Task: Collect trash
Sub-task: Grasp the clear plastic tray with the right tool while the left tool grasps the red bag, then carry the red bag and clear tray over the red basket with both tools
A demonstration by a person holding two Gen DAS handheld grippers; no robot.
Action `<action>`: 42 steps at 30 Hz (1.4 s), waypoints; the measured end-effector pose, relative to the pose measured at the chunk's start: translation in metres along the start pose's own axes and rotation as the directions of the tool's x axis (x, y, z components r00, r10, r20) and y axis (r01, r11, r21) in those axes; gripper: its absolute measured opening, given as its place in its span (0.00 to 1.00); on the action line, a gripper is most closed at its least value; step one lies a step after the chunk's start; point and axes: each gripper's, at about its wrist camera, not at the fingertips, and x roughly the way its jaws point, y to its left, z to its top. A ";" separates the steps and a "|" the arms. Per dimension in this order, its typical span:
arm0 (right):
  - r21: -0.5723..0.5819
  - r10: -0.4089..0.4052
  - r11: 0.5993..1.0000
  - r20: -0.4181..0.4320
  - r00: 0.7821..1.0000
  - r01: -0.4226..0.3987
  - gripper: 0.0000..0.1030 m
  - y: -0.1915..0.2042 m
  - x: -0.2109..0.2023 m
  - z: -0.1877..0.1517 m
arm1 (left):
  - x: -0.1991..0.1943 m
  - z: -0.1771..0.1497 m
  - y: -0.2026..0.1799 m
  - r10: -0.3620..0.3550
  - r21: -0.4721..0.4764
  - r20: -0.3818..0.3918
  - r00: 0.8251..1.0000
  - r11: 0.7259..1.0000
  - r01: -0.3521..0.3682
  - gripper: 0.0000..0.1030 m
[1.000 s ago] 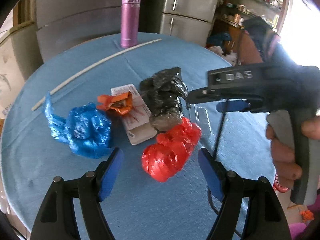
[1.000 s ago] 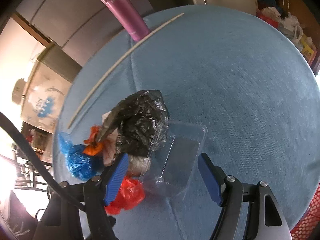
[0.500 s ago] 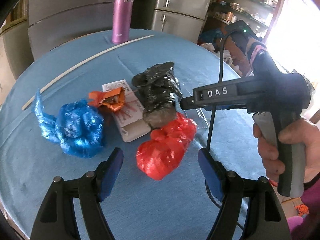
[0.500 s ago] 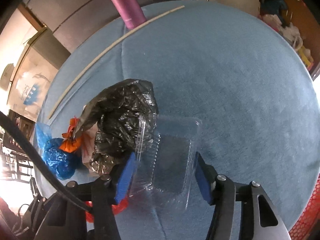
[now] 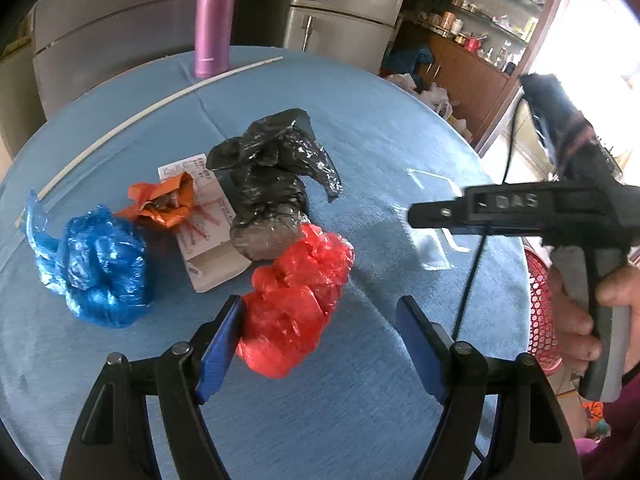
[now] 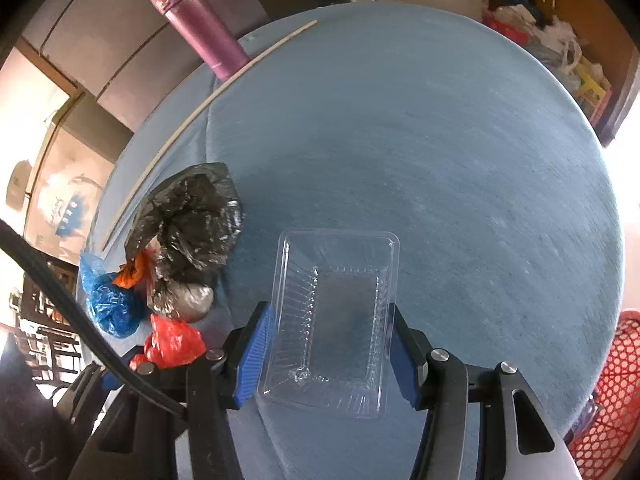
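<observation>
Your right gripper (image 6: 326, 354) has just been closing on the clear rectangular plastic tray (image 6: 334, 316); its blue pads now press the tray's two long sides at the near right of the blue-clothed round desk (image 6: 460, 152). Your left gripper (image 5: 318, 344) stands wide, empty, with the crumpled red plastic bag (image 5: 296, 304) between its fingers, only the left pad touching it. Little appears collected: the crumpled black plastic bag (image 5: 276, 176), crumpled blue plastic bag (image 5: 96, 264), orange wrapper (image 5: 160, 204) and white printed packet (image 5: 208, 236) lie clustered left. The red mesh basket (image 6: 604, 392) waits off the right edge, the likely destination.
</observation>
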 end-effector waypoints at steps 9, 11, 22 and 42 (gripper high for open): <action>0.057 0.051 0.997 0.018 0.999 -0.052 0.57 -0.032 -0.019 -0.014 | 0.008 0.000 -0.007 0.037 -0.030 -0.001 0.999 0.999 -0.037 0.72; 0.061 0.061 0.996 0.025 0.998 -0.063 0.57 -0.037 -0.026 -0.019 | 0.008 0.000 -0.006 0.050 -0.041 -0.001 0.999 0.998 -0.050 0.61; 0.055 0.102 0.993 0.062 0.993 -0.105 0.57 -0.042 -0.045 -0.029 | 0.001 -0.008 -0.011 0.098 -0.075 0.001 0.995 0.992 -0.098 0.32; 0.036 0.120 0.991 0.134 0.984 -0.126 0.57 -0.061 -0.087 -0.055 | -0.039 -0.017 -0.081 0.085 0.080 0.069 0.994 0.993 -0.090 0.31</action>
